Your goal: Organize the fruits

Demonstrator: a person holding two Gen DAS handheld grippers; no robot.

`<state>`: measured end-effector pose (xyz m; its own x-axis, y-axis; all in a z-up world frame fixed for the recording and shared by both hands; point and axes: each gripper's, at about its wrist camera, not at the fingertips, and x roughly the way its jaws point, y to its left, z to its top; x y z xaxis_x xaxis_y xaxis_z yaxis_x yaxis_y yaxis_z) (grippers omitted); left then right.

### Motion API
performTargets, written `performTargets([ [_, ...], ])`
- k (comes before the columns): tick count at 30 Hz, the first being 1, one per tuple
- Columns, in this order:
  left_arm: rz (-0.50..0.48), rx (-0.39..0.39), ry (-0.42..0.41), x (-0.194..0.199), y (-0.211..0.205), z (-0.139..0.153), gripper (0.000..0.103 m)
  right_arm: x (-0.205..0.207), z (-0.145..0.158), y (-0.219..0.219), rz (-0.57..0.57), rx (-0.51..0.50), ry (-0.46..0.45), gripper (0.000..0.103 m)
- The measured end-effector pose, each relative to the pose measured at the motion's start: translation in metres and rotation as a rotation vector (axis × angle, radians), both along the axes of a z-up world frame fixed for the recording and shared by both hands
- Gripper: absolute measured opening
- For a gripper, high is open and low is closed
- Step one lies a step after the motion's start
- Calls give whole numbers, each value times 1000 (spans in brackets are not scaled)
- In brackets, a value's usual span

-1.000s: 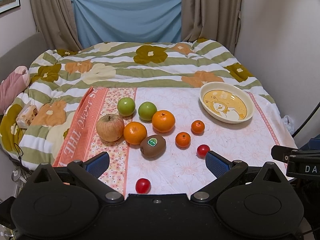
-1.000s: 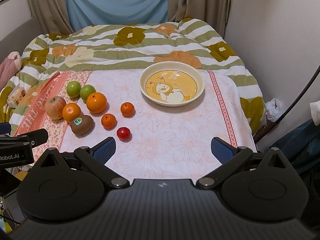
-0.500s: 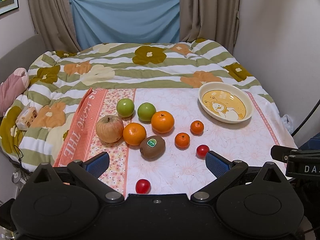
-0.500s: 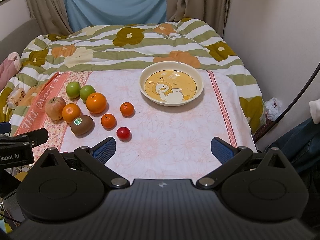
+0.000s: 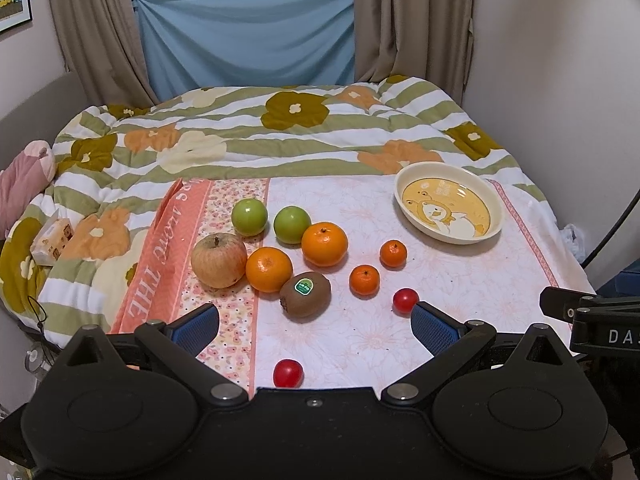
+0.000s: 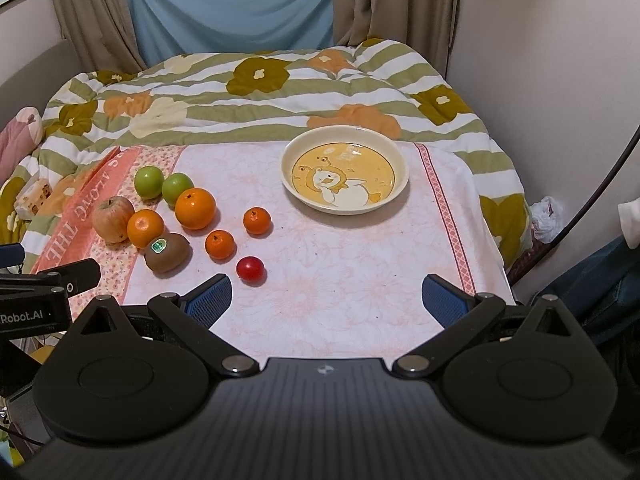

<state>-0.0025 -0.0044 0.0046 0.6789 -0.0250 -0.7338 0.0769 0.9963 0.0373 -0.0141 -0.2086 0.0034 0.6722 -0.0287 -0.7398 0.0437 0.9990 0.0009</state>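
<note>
Nothing is yet being sorted: the bowl [image 6: 345, 170] is lying bare on the bed, all the fruits [image 5: 296, 252] are being left loose to its left, and the left gripper [image 5: 314, 326] and right gripper [image 6: 326, 300] are being held back, fingers spread around nothing.

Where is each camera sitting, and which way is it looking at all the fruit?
Left wrist: rides the open left gripper, looking forward over the brown stickered kiwi; its blue finger pads show.
Right wrist: rides the open right gripper, further right, facing the round cream cartoon-duck plate; the left gripper's black body pokes in.
Both see the kiwi, plate and pink floral cloth.
</note>
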Motion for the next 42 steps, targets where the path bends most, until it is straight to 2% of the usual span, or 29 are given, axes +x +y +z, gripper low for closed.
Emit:
performTargets([
  [8,-23,-27,-2,2,11,1,103,2,3,9,12,9,1,103],
  [15,-7,6,21,3,18,-27,103,16,-19,16,62,-3,27,103],
  [21,74,22,67,5,9,-59,103,36,-43,16,196,-14,10,103],
  [28,205,31,90,14,4,-96,101,67,-87,21,393,-32,3,103],
  [31,248,35,96,18,3,-110,93,79,-103,21,456,13,15,103],
  [33,270,41,103,21,2,-121,92,85,-111,22,482,34,14,103],
  [40,320,59,133,32,0,-149,73,105,-139,30,559,35,10,103],
  [42,330,52,136,34,1,-154,68,111,-146,31,573,35,18,98],
])
